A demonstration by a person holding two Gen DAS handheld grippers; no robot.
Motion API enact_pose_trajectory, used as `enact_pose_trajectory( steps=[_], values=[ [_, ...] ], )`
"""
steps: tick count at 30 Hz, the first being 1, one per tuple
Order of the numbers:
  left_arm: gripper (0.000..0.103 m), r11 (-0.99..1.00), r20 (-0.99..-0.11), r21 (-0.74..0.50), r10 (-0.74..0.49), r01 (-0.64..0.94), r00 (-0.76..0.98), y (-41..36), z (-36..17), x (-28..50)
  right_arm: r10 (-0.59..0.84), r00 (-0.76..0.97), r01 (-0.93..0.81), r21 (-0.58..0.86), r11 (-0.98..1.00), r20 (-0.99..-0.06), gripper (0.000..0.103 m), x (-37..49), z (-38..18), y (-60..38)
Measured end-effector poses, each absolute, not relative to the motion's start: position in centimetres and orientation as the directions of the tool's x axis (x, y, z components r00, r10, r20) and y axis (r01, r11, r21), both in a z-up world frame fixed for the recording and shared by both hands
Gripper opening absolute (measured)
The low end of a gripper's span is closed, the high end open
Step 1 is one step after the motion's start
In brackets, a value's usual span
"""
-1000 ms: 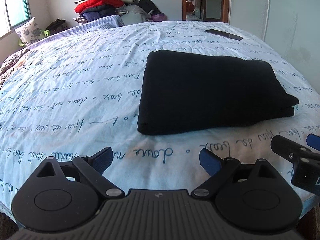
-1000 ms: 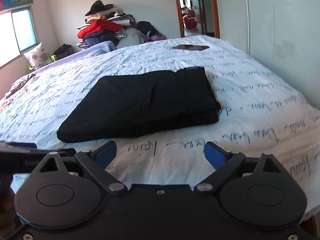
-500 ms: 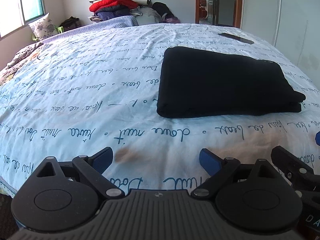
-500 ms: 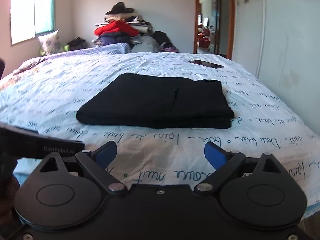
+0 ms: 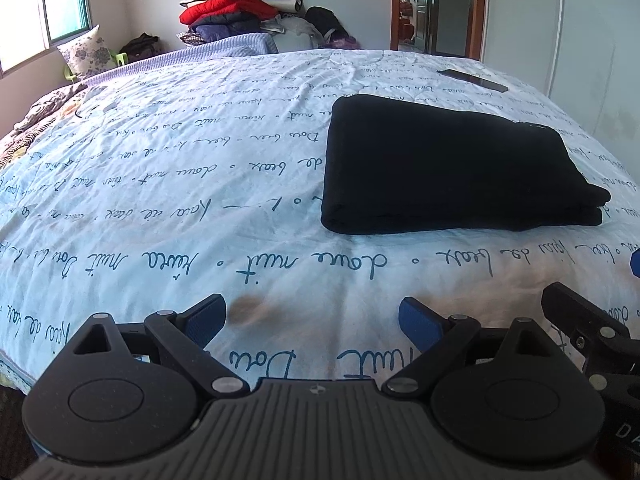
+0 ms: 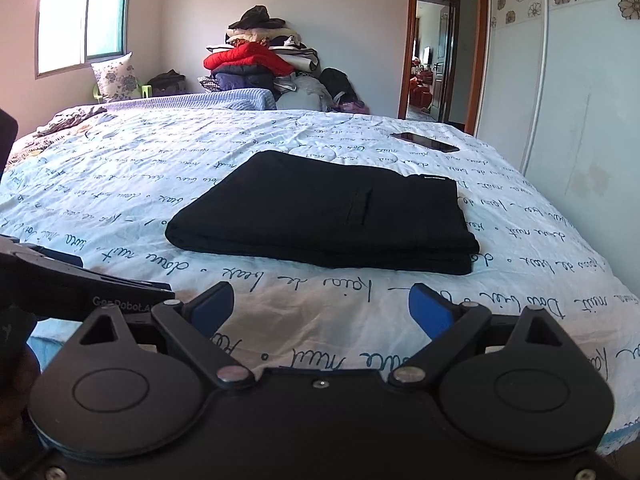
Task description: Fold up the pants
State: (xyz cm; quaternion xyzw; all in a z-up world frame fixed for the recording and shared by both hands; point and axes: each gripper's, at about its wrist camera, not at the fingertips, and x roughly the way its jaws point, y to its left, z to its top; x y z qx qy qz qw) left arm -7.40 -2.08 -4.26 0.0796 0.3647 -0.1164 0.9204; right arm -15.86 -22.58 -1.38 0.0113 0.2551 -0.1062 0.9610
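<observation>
Both grippers backed off: left gripper (image 5: 312,318) and right gripper (image 6: 322,308) wide open, empty; folded pants (image 6: 324,216) farther ahead of jaws, fold looks finished.

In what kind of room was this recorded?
Most likely a home bedroom: a wide bed with a script-printed cover, a floral pillow under the window, and clothes piled against the far wall.

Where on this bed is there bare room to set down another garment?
Free: the wide stretch of sheet left of the folded pants, and the strip between pants and both open grippers. Crowded: the far end with the clothes pile; a phone lies beyond the pants.
</observation>
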Motion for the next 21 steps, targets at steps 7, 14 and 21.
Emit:
enact_pose_trajectory(
  steps=[7, 14, 21],
  values=[
    [0.095, 0.960, -0.696, 0.057, -0.159, 0.274, 0.701, -2.33, -4.41, -7.34, -0.207, 0.847, 0.219, -0.033, 0.975, -0.490, 0.095, -16.00, -1.22, -22.87],
    [0.095, 0.960, -0.699, 0.055, -0.161, 0.276, 0.697, -2.37, -4.49, -7.22, -0.205, 0.846, 0.216, -0.035, 0.976, -0.493, 0.095, -15.97, -1.20, -22.90],
    [0.095, 0.960, -0.700, 0.054, -0.160, 0.276, 0.696, -2.39, -4.50, -7.19, -0.207, 0.845, 0.214, -0.043, 0.976, -0.493, 0.095, -15.90, -1.14, -22.78]
  ],
)
